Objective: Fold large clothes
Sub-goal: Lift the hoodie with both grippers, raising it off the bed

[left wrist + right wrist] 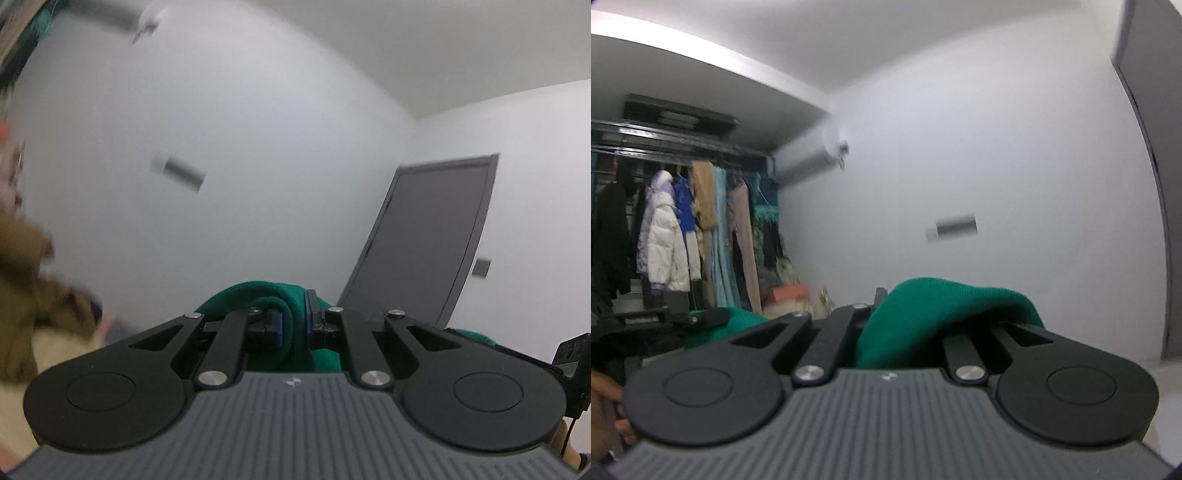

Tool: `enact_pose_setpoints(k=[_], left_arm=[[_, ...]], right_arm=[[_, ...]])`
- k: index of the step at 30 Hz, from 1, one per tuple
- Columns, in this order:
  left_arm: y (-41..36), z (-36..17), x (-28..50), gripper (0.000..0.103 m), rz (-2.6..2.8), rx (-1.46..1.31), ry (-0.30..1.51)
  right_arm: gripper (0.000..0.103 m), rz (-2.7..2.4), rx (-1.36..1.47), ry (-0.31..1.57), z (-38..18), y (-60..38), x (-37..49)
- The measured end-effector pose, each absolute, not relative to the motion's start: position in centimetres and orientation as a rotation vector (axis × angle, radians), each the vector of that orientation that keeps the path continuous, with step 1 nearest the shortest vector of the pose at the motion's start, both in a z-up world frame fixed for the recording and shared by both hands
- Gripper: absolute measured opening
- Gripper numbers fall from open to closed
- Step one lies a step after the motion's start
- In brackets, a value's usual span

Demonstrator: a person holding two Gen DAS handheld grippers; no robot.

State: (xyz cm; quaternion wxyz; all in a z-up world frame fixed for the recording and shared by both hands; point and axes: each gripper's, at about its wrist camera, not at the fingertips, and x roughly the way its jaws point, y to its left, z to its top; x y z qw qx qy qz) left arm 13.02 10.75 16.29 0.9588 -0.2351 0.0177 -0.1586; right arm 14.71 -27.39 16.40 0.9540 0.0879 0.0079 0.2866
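A green garment (255, 295) is pinched between the blue pads of my left gripper (293, 321), which is shut on a fold of it and raised toward the wall. In the right wrist view the same green garment (938, 317) bulges over my right gripper (886, 310), which is shut on it; the right finger is hidden under the cloth. Both grippers point upward, so most of the garment hangs out of sight below. The left gripper (679, 319) also shows at the left of the right wrist view with green cloth beside it.
A dark grey door (428, 243) stands at the right in the left wrist view. A rack of hanging clothes (683, 229) fills the left of the right wrist view, under an air conditioner (809, 158). A brown garment (26, 280) is at the left edge.
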Motion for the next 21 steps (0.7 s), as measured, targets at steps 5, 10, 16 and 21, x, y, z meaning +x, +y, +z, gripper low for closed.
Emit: enact_pose_setpoints(k=[5,10,16,21], left_arm=[[9.5,9.8,17.1,0.013,-0.287,-0.516,0.243],[8.7,4.6,21.7,0.014,-0.249,-0.516,0.394],[8.6,-2.0,27.3,0.024,-0.224,-0.513,0.514],[9.1,-6.8,31.4,0.028,-0.230,-0.580,0.622]], right_arm=[[0.011,0.516,0.274,0.259,9.2,-28.2,17.4],[0.011,0.449,0.351,0.403,3.2,-28.0,20.2],[0.012,0.407,0.364,0.507,-2.2,-27.3,25.0],[0.012,0.384,0.446,0.622,-7.5,-28.4,28.3]])
